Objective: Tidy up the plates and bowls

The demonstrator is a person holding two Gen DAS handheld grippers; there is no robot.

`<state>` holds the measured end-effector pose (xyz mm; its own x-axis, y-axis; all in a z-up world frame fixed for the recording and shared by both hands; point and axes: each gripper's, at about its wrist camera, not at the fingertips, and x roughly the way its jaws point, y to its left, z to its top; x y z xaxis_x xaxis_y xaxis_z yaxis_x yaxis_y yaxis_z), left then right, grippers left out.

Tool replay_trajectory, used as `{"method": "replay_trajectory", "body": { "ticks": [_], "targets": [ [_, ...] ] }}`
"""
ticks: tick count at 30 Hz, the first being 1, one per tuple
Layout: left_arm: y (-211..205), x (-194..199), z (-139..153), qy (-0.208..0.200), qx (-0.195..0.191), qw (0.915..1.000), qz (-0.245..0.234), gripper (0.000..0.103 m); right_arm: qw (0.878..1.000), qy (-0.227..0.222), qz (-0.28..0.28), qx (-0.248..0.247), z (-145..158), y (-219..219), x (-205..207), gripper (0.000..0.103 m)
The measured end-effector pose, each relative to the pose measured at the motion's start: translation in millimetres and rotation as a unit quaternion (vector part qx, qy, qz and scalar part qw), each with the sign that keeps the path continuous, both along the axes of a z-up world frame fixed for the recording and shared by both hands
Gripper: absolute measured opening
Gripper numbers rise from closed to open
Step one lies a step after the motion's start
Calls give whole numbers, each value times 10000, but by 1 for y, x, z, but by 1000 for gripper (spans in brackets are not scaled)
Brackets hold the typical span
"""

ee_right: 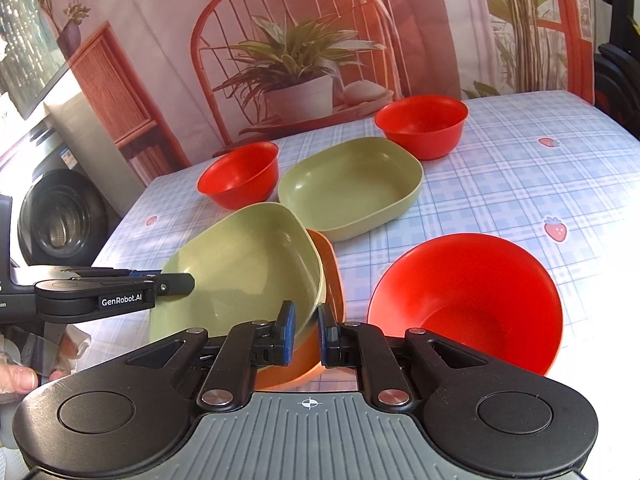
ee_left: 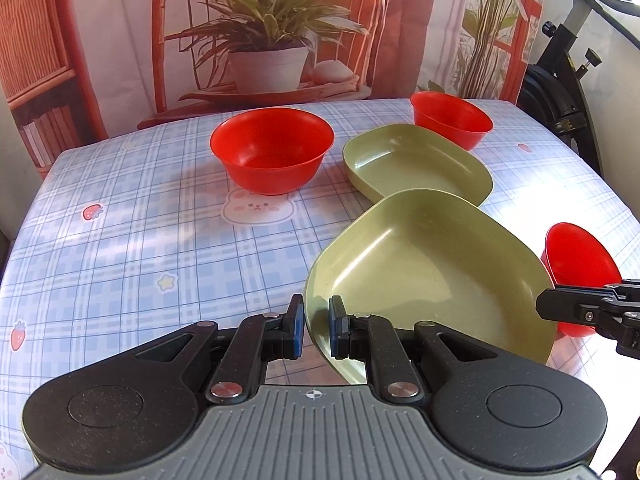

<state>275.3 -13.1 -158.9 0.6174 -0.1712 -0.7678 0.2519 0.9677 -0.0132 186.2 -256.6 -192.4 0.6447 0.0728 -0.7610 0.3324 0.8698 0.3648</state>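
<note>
Since both hand-held grippers, left (ee_left: 313, 326) & right (ee_right: 306, 336), clamp the green plate's (ee_left: 432, 276) rims, you're keeping it level w/ 2 grips.

place: room in a home, staged for recording | signs: table (ee_left: 120, 208) with a checked cloth printed with strawberries and bunnies | printed backdrop (ee_left: 272, 32) of a chair and potted plant hung behind it | washing machine (ee_right: 60, 216) at left | exercise bike (ee_left: 560, 92) at right | plastic bowls (ee_left: 272, 150) and plates (ee_right: 352, 188) laid out
</note>
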Motion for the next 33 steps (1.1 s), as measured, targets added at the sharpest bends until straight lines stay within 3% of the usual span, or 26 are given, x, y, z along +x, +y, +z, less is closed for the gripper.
{"method": "replay_trajectory", "body": {
  "ticks": [17, 27, 31, 33],
  "targets": [
    [1, 5, 2, -164, 203, 9996, -59, 13, 9998, 66, 149, -77, 1, 8, 0, 12],
    [-11, 13, -8, -170, 312, 9988, -331, 16, 9996, 98, 49, -272, 3, 2, -8, 13],
    [-5, 12, -6, -141, 202, 9992, -311, 17, 9993, 80, 90, -345, 4, 3, -6, 13],
    [2, 11, 1, -71, -40, 9998, -204, 17, 9991, 74, 102, -410, 4, 3, -5, 13]
  ]
}}
